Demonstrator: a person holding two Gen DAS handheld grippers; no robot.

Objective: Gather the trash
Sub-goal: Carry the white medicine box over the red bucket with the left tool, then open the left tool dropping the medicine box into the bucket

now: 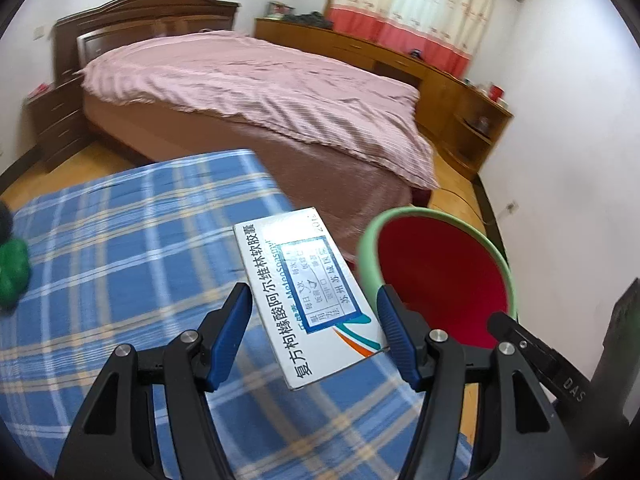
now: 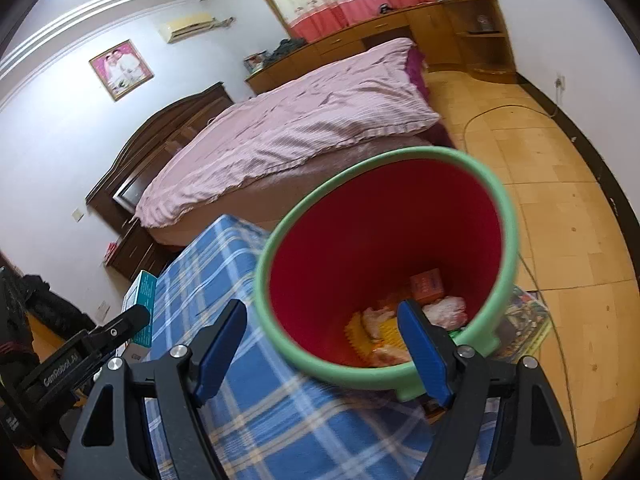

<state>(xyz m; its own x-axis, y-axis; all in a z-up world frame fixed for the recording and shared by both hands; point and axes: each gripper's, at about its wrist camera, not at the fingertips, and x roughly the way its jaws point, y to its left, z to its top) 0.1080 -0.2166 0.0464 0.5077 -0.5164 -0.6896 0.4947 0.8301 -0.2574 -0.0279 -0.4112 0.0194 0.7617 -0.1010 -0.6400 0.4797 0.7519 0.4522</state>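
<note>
Blue-and-white checked cloth [image 1: 120,240] covers the worktop, the landmark for everything else. Above its near right part, the left gripper [image 1: 312,332] pinches a white medicine box [image 1: 300,292] printed with Chinese characters and a blue-framed label; the blue pads press its two long sides and the box tilts up and away from the camera. Just beyond the cloth's right edge stands a bin [image 1: 440,276] with a red inside and a pale green rim. In the left wrist view the box is near the bin's rim but not over its mouth. A green lump [image 1: 14,272], too blurred to identify, lies at the cloth's far left edge.

From the right wrist view, the right gripper [image 2: 324,344] has its jaws spread with nothing between them; one blue finger is over the cloth [image 2: 248,392], the other in front of the bin's [image 2: 400,240] near rim. Down in the bin lie an orange carton [image 2: 427,286], crumpled pinkish-white paper [image 2: 448,310] and something yellow [image 2: 386,330]. The left gripper's black body [image 2: 80,356] shows at the cloth's left side with the box [image 2: 142,300] edge-on.

Behind the worktop is a bed [image 1: 256,92] with a pink striped cover and a dark wooden headboard, on a wooden floor [image 2: 560,200]
</note>
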